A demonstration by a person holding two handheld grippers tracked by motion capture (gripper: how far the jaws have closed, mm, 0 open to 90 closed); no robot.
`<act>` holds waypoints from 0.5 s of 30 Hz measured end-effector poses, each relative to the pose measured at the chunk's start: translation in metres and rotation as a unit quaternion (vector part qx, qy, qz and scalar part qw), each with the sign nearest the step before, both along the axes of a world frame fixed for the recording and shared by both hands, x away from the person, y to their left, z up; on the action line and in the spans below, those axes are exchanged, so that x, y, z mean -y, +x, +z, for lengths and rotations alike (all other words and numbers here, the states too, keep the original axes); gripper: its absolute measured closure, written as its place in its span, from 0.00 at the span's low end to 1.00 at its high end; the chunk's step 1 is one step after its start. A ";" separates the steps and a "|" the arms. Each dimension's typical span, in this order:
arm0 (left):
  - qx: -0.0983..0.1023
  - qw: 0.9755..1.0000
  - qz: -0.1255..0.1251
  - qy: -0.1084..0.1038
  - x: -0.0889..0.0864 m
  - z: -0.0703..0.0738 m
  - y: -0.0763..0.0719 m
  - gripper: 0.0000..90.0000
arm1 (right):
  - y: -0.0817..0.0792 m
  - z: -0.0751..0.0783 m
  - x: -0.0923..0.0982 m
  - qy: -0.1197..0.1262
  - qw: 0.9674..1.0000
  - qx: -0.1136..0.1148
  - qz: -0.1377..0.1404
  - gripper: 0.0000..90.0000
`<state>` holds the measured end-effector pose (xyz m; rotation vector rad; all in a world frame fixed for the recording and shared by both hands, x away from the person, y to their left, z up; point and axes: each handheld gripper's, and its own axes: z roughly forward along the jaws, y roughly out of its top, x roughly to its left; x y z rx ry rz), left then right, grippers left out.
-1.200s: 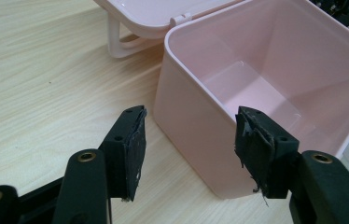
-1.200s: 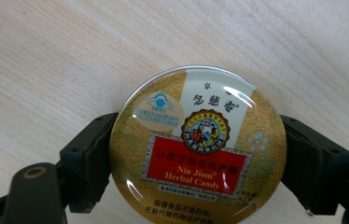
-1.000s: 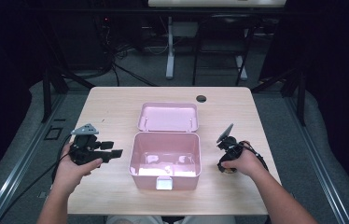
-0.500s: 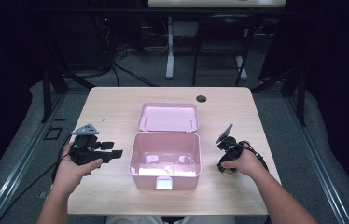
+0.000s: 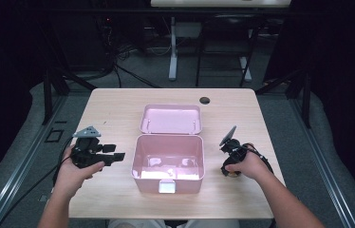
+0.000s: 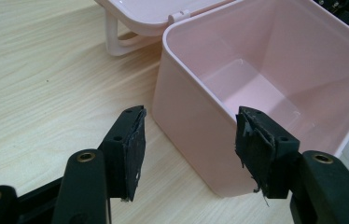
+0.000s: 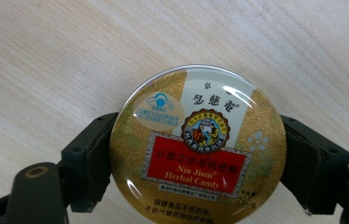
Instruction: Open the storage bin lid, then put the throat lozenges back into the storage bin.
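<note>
Right gripper view, grasp: the right gripper (image 7: 196, 163) is clenched on a round gold candy tin (image 7: 197, 144), 1 jaw against each side of its rim, the printed lid facing the camera.
Tin, place: it sits low over the bare wooden table (image 7: 46, 56); whether it touches the wood cannot be told. In the high view it is under the right hand (image 5: 243, 164), near the right wall of the pink box (image 5: 168, 164).
Risk, slip: the jaws bear on a smooth curved metal edge, so a slight tilt or loose squeeze could let the tin rotate or pop out, I judge.
Risk, box: carried in low, the tin could clip the box's rim and shove the light box, since nothing holds it.
Left gripper, state: the left gripper (image 6: 189, 140) is released, its 2 jaws spread and empty, just beside the box's left wall (image 6: 191, 121).
Hand pose: the right forearm comes in from below, gripper pointing down at the table; the left hand (image 5: 78, 166) rests at table level, gripper aimed at the box.
Lid: the box's lid (image 5: 171, 118) lies open behind it.
</note>
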<state>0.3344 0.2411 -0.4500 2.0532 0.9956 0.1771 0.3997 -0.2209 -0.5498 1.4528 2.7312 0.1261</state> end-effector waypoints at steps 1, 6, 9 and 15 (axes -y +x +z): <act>-0.001 1.000 0.000 0.000 0.000 0.000 0.000 0.48 | 0.000 0.001 0.000 0.000 1.000 0.000 0.000 0.22; -0.001 1.000 0.000 0.002 0.001 -0.001 0.000 0.48 | 0.001 0.006 0.000 0.001 1.000 -0.002 0.003 0.22; -0.001 1.000 0.000 0.001 0.001 -0.001 0.000 0.48 | 0.001 0.009 0.000 0.007 1.000 0.000 0.000 0.22; -0.003 1.000 -0.001 0.003 0.002 -0.002 0.001 0.48 | -0.001 0.020 -0.002 0.002 1.000 0.005 0.011 0.22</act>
